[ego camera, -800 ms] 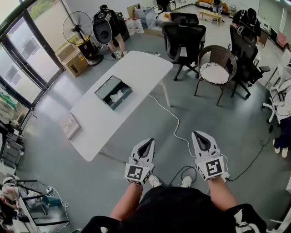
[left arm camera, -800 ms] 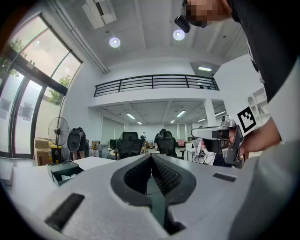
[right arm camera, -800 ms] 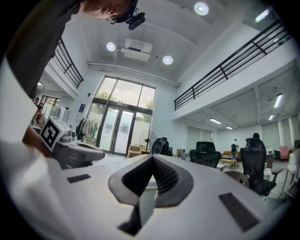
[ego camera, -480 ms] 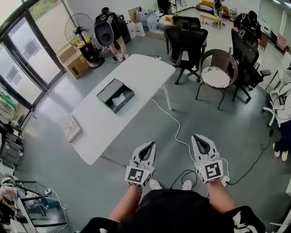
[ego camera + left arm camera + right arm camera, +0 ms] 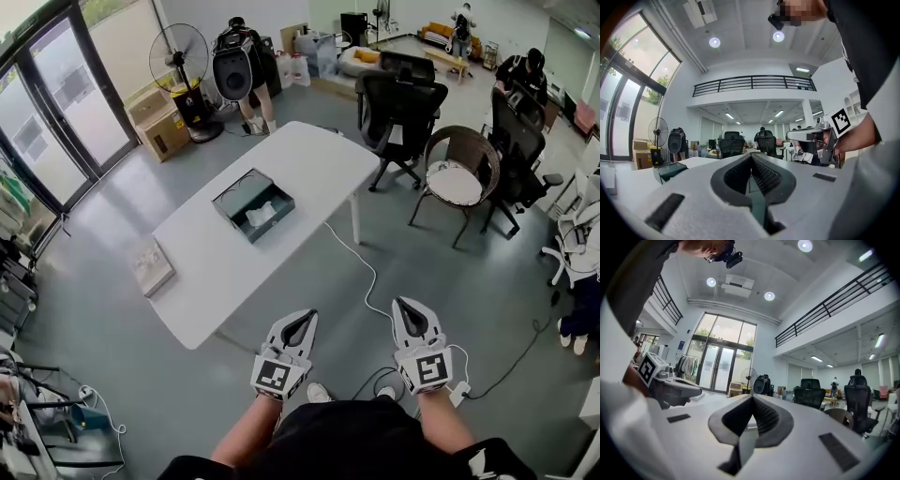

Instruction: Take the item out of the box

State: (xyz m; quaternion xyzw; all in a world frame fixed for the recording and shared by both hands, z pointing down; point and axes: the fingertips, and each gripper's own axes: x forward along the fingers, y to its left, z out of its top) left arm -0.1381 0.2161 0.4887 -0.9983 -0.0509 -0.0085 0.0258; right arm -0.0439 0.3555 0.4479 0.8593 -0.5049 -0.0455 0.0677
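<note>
An open dark green box [image 5: 253, 204] lies on the long white table [image 5: 216, 272], with a crumpled white item [image 5: 261, 216] inside it. In the left gripper view the box [image 5: 668, 170] shows at the far left on the table top. Both grippers are held level close to my body, well short of the table. My left gripper [image 5: 302, 319] has its jaws together with nothing between them. My right gripper [image 5: 411, 307] is likewise shut and empty. Each gripper shows in the other's view: the right one [image 5: 820, 136] and the left one [image 5: 670, 387].
A flat whitish book-like object [image 5: 153, 266] lies at the table's near left end. A white cable [image 5: 361, 262] runs across the grey floor from the table towards my feet. Black office chairs [image 5: 401, 108], a wicker chair [image 5: 459, 173], a standing fan [image 5: 181, 52] and cardboard boxes [image 5: 161, 127] surround the table.
The table and box have shifted right and nearer in the head view as I turn and approach. Both grippers sit slightly lower in the picture, still shut.
</note>
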